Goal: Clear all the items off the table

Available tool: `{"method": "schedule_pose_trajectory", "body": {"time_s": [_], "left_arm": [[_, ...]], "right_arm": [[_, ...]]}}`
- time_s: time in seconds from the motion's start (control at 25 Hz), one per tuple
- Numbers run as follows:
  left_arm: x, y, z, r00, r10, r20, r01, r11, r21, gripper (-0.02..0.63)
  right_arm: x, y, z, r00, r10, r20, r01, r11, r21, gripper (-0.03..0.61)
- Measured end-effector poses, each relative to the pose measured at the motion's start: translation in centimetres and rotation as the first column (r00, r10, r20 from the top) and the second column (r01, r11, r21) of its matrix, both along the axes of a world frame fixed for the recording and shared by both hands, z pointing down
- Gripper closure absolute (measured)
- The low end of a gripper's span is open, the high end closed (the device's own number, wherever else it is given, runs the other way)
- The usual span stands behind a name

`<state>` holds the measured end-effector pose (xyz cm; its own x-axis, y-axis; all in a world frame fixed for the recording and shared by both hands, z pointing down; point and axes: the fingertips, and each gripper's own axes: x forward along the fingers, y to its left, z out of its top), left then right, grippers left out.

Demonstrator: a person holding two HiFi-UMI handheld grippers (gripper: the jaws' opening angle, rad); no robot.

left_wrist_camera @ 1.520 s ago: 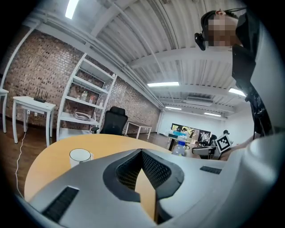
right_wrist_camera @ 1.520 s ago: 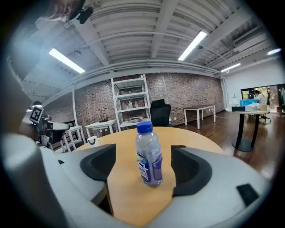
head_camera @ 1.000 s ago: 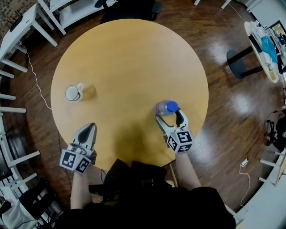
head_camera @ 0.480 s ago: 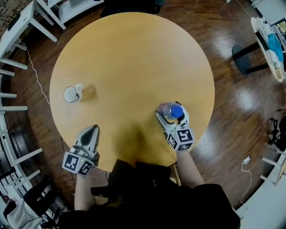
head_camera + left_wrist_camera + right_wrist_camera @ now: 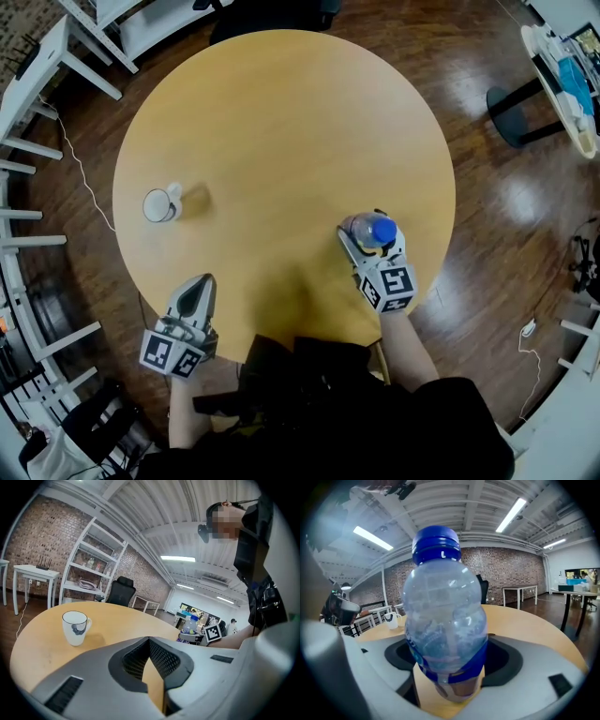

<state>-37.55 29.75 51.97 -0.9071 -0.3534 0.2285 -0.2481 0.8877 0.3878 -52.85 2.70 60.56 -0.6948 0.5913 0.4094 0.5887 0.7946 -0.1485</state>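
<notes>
A clear water bottle with a blue cap stands upright near the right edge of the round wooden table. My right gripper has it between its jaws, which have just been closing. In the right gripper view the pads meet the bottle on both sides at its blue label. A white mug stands at the table's left, also in the left gripper view. My left gripper rests at the near-left table edge, shut and empty.
White tables and shelving stand along the left. A black chair is at the far side, and a round white table with items is at the upper right. Cables lie on the wood floor.
The right gripper has pushed forward, so the bottle went from its fingertips to deep between the jaws, and the jaws narrowed onto it. The left gripper and mug have kept still.
</notes>
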Motion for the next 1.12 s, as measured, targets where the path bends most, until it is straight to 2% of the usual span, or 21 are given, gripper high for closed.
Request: {"method": "schedule_pose_trajectory", "body": {"time_s": [0.2, 0.4, 0.56, 0.72, 0.84, 0.92, 1.0, 1.12], "left_arm": [[1.2, 1.7, -0.7, 0.999, 0.0, 0.039, 0.0, 1.0, 0.005, 0.614], [2.2, 2.1, -3.1, 0.992, 0.079, 0.102, -0.079, 0.997, 0.001, 0.614], [3.3, 3.4, -6.1, 0.968, 0.15, 0.199, -0.161, 0.986, 0.037, 0.614], [5.2, 4.4, -8.1, 0.944, 0.212, 0.252, -0.221, 0.975, 0.008, 0.614], [5.8, 5.0, -8.5, 0.929, 0.243, 0.279, -0.255, 0.967, 0.009, 0.614], [5.6, 4.7, -8.5, 0.915, 0.281, 0.29, -0.296, 0.955, 0.01, 0.614], [5.3, 3.4, -8.4, 0.894, 0.337, 0.297, -0.354, 0.935, 0.006, 0.614], [5.0, 0.3, -8.5, 0.849, 0.431, 0.306, -0.455, 0.89, 0.008, 0.614]], "right_arm": [[1.3, -0.4, -2.5, 0.997, 0.047, 0.054, -0.047, 0.999, -0.002, 0.189], [4.6, -1.2, -6.3, 0.984, 0.139, 0.116, -0.137, 0.99, -0.019, 0.189], [8.4, -1.1, -9.4, 0.96, 0.218, 0.174, -0.214, 0.976, -0.042, 0.189], [12.7, -2.0, -11.9, 0.929, 0.3, 0.219, -0.293, 0.954, -0.064, 0.189], [15.8, -3.3, -12.8, 0.895, 0.372, 0.246, -0.367, 0.928, -0.068, 0.189], [18.0, -4.7, -13.2, 0.863, 0.433, 0.259, -0.429, 0.9, -0.075, 0.189], [20.3, -6.5, -13.6, 0.825, 0.495, 0.271, -0.493, 0.866, -0.081, 0.189], [24.4, -9.7, -14.2, 0.758, 0.586, 0.285, -0.59, 0.803, -0.082, 0.189]]}}
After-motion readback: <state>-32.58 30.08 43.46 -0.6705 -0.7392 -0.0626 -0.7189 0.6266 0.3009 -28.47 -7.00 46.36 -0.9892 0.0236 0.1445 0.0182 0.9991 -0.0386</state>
